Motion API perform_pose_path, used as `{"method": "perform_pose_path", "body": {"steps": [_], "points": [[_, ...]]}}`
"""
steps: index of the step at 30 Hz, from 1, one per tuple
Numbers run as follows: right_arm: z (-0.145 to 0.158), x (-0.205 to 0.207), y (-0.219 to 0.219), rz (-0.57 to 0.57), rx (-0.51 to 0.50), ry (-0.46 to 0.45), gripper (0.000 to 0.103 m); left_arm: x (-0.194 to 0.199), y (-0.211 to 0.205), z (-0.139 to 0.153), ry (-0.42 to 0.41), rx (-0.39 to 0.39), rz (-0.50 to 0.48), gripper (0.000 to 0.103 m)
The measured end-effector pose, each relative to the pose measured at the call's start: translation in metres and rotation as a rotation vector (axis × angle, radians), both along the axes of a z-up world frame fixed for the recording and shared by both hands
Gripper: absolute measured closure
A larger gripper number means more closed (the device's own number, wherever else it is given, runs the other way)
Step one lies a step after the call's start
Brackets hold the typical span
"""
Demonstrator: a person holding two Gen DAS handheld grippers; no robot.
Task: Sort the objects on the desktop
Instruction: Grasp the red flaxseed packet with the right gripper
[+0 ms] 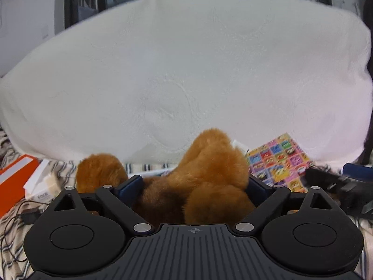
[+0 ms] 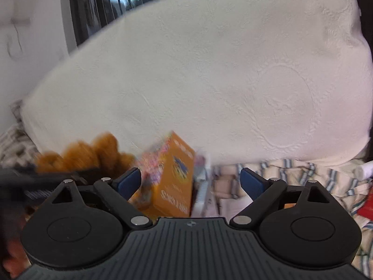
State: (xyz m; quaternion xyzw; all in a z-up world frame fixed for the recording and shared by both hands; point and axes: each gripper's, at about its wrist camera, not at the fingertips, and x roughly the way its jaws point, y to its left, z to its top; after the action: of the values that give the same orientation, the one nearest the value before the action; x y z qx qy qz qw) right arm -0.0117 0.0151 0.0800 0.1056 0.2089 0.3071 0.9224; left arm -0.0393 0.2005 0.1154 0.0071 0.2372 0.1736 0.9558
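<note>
My left gripper (image 1: 194, 183) has its blue pads on both sides of a brown plush toy (image 1: 205, 177) and is shut on it. The toy fills the gap between the fingers. Right of it lies a box with a colourful cartoon pattern (image 1: 279, 161). My right gripper (image 2: 190, 180) is open and empty, just above that same orange box (image 2: 174, 182), which stands between its fingers without touching them. The plush toy (image 2: 81, 154) and the left gripper show blurred at the left of the right wrist view.
A large white pillow (image 1: 186, 74) fills the background on a striped bedsheet (image 2: 291, 172). An orange box (image 1: 14, 177), a white box (image 1: 39, 182) and a black cable with plug (image 1: 28, 214) lie at the left. A red item (image 2: 367, 205) lies at the right edge.
</note>
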Motion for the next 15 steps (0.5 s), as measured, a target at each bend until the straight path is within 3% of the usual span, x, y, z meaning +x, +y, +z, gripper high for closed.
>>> {"method": "perform_pose_path", "body": {"steps": [4,7,9,15], "points": [[0.018,-0.008,-0.055,-0.008,0.147,-0.022,0.008,-0.012,-0.012,0.030,-0.110,-0.034,-0.053,0.004],[0.015,-0.003,-0.103,-0.063,0.108,0.011,0.007,-0.027,-0.052,0.047,-0.170,-0.034,-0.165,0.000],[0.002,0.013,-0.141,-0.123,0.078,0.083,0.007,-0.033,-0.085,0.047,-0.180,-0.047,-0.267,0.000],[-0.060,0.071,-0.233,-0.360,0.015,0.346,0.007,-0.007,-0.186,-0.011,-0.059,-0.132,-0.491,0.000]]}}
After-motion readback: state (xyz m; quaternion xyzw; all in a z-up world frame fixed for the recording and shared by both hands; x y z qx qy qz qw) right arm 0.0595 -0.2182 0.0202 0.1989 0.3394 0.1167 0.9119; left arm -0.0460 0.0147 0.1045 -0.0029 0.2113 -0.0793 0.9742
